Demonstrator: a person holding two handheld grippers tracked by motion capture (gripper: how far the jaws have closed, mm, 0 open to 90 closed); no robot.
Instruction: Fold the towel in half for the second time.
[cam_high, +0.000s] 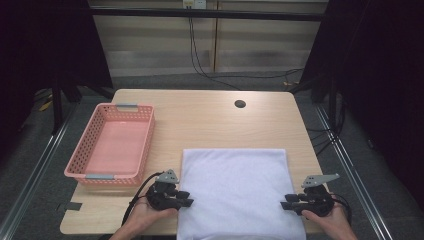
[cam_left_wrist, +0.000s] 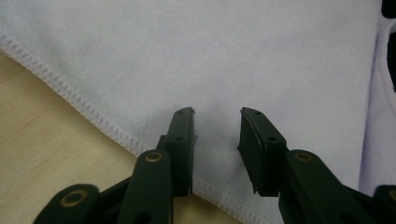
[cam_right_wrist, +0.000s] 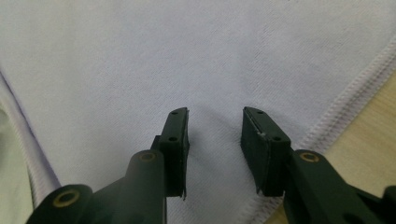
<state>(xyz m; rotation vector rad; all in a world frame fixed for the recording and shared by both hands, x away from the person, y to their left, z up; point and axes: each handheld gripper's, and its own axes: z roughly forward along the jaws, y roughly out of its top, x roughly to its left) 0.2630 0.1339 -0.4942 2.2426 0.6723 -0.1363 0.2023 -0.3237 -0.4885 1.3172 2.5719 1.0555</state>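
A pale lavender towel (cam_high: 235, 190) lies flat on the near half of the wooden table (cam_high: 210, 120), its near end hanging over the front edge. My left gripper (cam_high: 186, 198) rests at the towel's left hem, pointing right. In the left gripper view the jaws (cam_left_wrist: 216, 135) stand apart just over the cloth (cam_left_wrist: 210, 56), past the stitched hem, with nothing pinched. My right gripper (cam_high: 286, 201) sits at the towel's right hem, pointing left. Its jaws (cam_right_wrist: 215, 135) are likewise apart above flat cloth (cam_right_wrist: 187, 56).
A pink plastic basket (cam_high: 112, 145) with nothing in it stands at the table's left side, just beyond my left hand. A round cable hole (cam_high: 240, 104) is near the far edge. Bare wood lies beyond the towel.
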